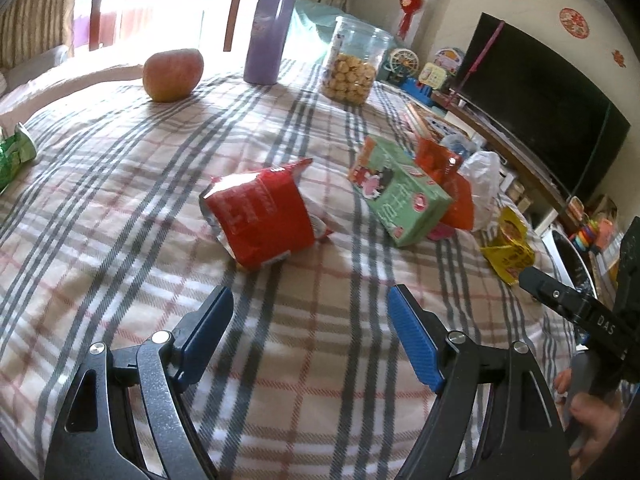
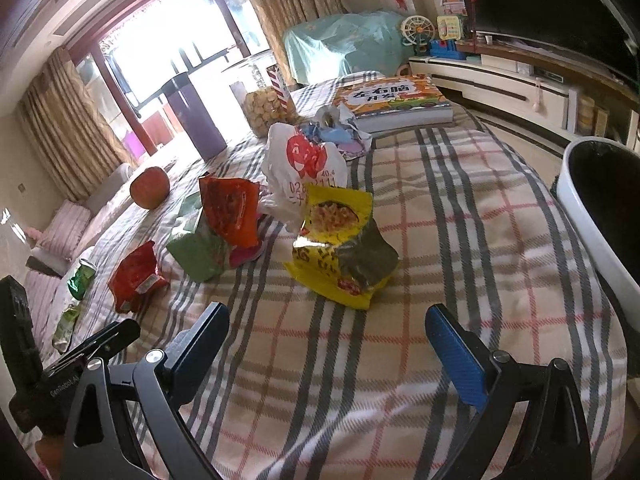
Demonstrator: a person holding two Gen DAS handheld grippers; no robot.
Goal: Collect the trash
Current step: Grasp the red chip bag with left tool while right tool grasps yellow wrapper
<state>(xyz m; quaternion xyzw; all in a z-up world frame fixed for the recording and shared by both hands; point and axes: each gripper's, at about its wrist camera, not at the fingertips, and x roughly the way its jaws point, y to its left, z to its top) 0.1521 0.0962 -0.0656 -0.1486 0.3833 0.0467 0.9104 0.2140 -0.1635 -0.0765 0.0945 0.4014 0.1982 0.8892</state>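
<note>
My left gripper point(image 1: 310, 298) is open and empty above the plaid cloth, just short of a red snack wrapper point(image 1: 262, 218). My right gripper point(image 2: 326, 316) is open and empty, just short of a torn yellow noodle packet point(image 2: 340, 252). Behind it lie an orange-red wrapper point(image 2: 232, 212), a green carton point(image 2: 198, 254), a white plastic bag point(image 2: 298, 170) and the red wrapper point(image 2: 134, 276). A green wrapper point(image 2: 80, 280) lies at the left edge. The green carton point(image 1: 400, 188) and yellow packet point(image 1: 508, 246) show in the left wrist view too.
A white bin with a black inside point(image 2: 604, 196) stands off the table's right edge. An apple point(image 1: 172, 74), a purple flask point(image 1: 268, 32), a jar of snacks point(image 1: 354, 66) and a book point(image 2: 396, 100) stand at the far side. A TV point(image 1: 540, 92) is on the right.
</note>
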